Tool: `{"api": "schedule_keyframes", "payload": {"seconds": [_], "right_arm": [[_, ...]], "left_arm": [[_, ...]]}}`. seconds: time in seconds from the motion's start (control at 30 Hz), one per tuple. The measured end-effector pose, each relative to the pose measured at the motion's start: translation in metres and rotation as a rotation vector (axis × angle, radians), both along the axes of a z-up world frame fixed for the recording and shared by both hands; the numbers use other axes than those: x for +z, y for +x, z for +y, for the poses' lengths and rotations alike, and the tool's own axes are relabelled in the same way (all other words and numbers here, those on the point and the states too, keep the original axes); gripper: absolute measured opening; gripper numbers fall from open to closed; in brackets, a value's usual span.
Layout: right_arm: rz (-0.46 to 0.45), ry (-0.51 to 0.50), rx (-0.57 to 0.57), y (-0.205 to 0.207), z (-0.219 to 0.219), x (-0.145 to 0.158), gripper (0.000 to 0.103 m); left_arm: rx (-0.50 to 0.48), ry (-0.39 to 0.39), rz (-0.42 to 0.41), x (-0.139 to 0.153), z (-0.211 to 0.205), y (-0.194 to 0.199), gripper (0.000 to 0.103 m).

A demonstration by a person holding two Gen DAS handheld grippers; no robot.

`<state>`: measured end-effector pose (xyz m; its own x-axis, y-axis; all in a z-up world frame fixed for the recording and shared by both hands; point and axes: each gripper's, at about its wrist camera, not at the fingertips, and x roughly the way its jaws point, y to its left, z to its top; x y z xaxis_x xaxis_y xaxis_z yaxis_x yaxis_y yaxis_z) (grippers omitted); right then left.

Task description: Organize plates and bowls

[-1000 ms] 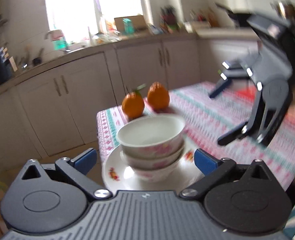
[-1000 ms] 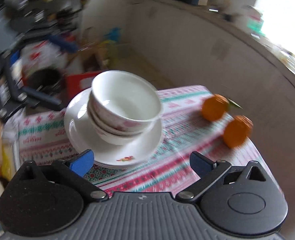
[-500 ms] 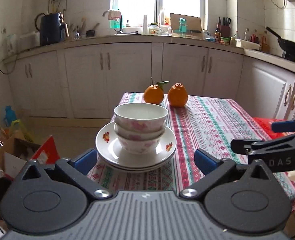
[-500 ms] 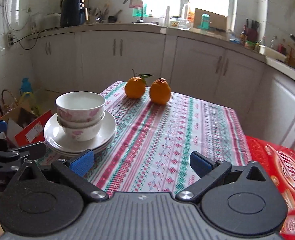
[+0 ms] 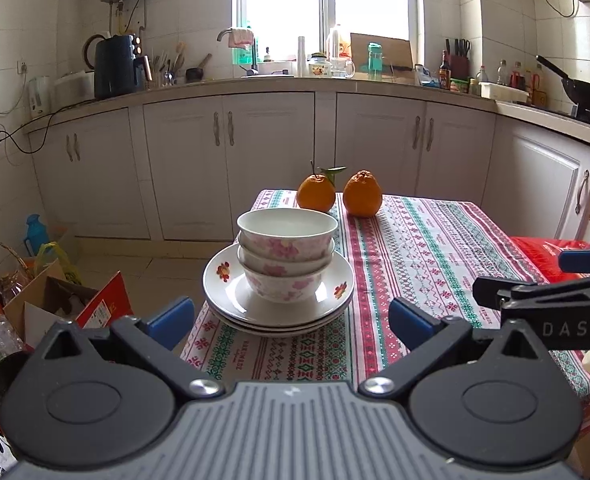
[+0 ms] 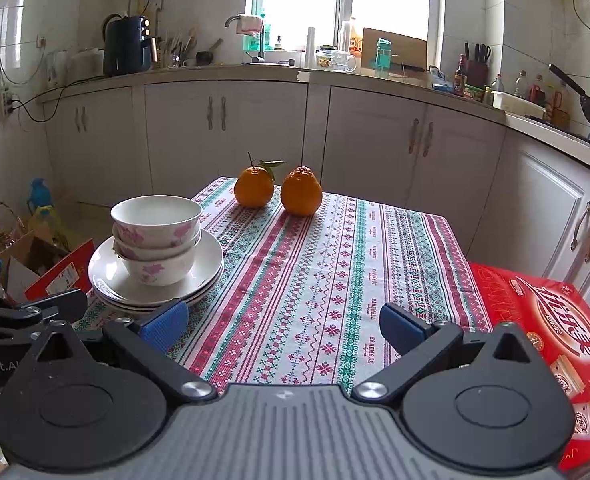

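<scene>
Left wrist view: the left gripper (image 5: 291,316), jaws spread and empty, now sits steady facing three nested bowls (image 5: 286,254) on stacked plates (image 5: 277,292) at the counter's (image 5: 415,248) near left, with two oranges (image 5: 339,198) beyond; a second ago this view swung and blurred. Right wrist view: the right gripper (image 6: 283,326), jaws likewise spread, has levelled too, facing open cloth right of the stack, so organizing looks finished.

"DAS" on right tongs (image 5: 563,300)
</scene>
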<state>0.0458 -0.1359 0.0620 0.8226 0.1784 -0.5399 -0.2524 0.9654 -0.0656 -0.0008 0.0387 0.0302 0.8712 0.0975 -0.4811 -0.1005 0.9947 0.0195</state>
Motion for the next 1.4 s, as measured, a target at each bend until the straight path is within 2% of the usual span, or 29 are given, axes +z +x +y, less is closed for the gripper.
{"api": "schedule_keyframes", "payload": {"seconds": [1.4], "right_arm": [[-0.044, -0.020, -0.022, -0.0080, 0.0022, 0.0077, 0.103]], "left_arm": [[0.016, -0.012, -0.009, 0.0044, -0.0004, -0.0037, 0.102]]}}
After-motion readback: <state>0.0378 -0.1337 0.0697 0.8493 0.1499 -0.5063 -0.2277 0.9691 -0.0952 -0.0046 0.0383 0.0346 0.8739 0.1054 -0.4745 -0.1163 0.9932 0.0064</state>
